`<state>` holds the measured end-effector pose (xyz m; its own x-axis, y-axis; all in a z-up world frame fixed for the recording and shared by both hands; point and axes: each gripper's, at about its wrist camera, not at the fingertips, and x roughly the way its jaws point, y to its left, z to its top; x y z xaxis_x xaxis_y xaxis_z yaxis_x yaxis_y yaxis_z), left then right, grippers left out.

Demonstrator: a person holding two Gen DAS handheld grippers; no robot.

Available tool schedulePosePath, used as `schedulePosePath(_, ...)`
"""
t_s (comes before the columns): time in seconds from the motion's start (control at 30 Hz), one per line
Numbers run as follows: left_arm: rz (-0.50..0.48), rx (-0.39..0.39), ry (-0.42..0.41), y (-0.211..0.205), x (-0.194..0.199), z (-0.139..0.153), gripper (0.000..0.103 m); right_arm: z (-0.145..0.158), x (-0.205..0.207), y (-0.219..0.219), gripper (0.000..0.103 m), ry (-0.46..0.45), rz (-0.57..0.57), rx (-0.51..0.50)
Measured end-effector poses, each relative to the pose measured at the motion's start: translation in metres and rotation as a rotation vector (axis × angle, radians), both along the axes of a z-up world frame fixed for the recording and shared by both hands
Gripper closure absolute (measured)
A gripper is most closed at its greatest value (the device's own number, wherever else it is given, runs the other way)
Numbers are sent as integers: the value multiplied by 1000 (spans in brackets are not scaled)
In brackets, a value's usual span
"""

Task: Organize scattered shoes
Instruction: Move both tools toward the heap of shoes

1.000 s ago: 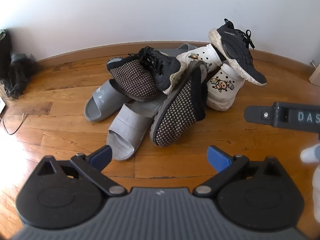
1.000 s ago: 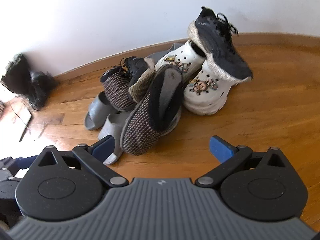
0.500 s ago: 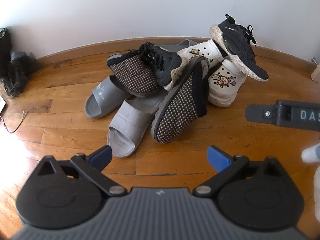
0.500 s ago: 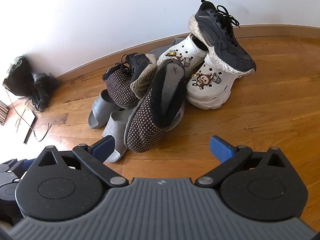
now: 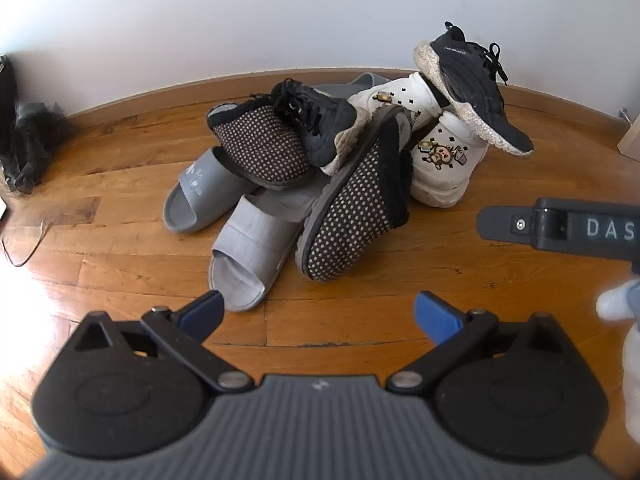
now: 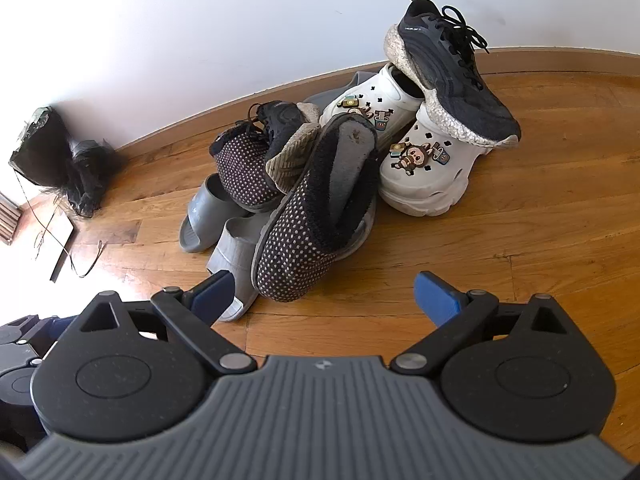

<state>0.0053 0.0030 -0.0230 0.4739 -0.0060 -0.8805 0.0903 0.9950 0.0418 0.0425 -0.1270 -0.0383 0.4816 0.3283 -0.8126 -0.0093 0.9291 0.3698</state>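
While the shoes (image 6: 340, 168) sit heaped on the floor (image 6: 540, 220) by the wall, both grippers (image 5: 316, 316) (image 6: 324, 296) hover wide apart, empty — tugging a bottom slipper (image 5: 248, 248) could tumble the top black sneaker (image 6: 452, 80).

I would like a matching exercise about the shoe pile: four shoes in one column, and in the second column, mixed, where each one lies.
Shoes:
1. black sneaker
2. white clog with monkey charm
3. nearest dotted slipper
4. dark grey slide

Places:
A. at the left edge of the pile, on the floor
B. on top of the white clogs
C. leaning on the pile, toe towards the grippers
D. under the black sneaker's toe

Pairs: 1-B, 2-D, 3-C, 4-A
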Motion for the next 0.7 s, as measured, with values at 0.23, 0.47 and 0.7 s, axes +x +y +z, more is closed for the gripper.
schedulePosePath(0.23,11,5,2,4,2,-2,0,-1,1,0,5,4,-1,5)
schedulePosePath(0.47,37,13,5,14,5,-4,0,-3,2,-1,5,7,-7,13)
schedulePosePath(0.7,76,13,-2,30,13,-4,0,-7,4,0,5,15,-9,21)
